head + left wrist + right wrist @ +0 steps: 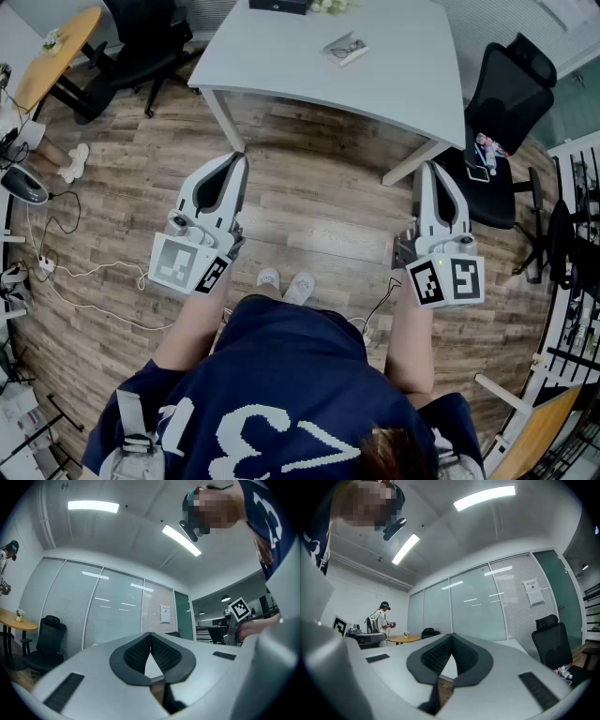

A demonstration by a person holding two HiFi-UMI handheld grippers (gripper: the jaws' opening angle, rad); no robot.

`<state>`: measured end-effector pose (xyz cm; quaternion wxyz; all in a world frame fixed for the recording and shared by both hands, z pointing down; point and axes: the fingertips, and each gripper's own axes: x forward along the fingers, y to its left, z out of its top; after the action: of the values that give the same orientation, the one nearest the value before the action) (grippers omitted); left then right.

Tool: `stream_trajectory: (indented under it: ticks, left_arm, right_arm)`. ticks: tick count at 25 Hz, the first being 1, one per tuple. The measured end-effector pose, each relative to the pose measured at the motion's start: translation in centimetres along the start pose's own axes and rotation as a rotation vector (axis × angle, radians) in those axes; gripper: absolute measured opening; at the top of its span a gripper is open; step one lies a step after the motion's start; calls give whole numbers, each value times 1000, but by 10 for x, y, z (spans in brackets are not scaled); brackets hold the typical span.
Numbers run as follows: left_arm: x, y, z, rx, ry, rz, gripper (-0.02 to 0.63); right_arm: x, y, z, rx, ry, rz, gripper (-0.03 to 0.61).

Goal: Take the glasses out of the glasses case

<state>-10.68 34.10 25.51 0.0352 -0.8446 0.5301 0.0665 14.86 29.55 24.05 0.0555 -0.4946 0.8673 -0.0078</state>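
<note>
The glasses case (345, 49) lies on the white table (281, 66) at the far side, with a pair of glasses on top of it. Both grippers hang well short of the table, over the wooden floor. My left gripper (238, 159) is shut, its jaw tips touching, nothing between them. My right gripper (433, 170) is shut and empty too. In the left gripper view the left gripper (150, 634) points up at the room, and in the right gripper view the right gripper (451, 636) does the same. The case does not show in either of those views.
A black office chair (502, 103) with small items on its seat stands right of the table. Another black chair (141, 42) and a round wooden table (56, 47) are at the left. Cables (75, 281) run across the floor. A person (380, 618) stands far off.
</note>
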Motion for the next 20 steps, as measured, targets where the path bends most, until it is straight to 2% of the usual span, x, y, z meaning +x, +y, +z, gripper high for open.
stream_trajectory:
  ticks: [9, 14, 20]
  left_arm:
    - [-2, -11, 9, 9, -15, -13, 15]
    - [1, -13, 7, 10, -7, -1, 14]
    - [23, 4, 1, 5, -7, -2, 14]
  right_arm:
    - [-7, 15, 16, -55, -48, 33, 25]
    - [-4, 16, 20, -47, -58, 69, 25]
    - [19, 7, 18, -33, -59, 67, 25]
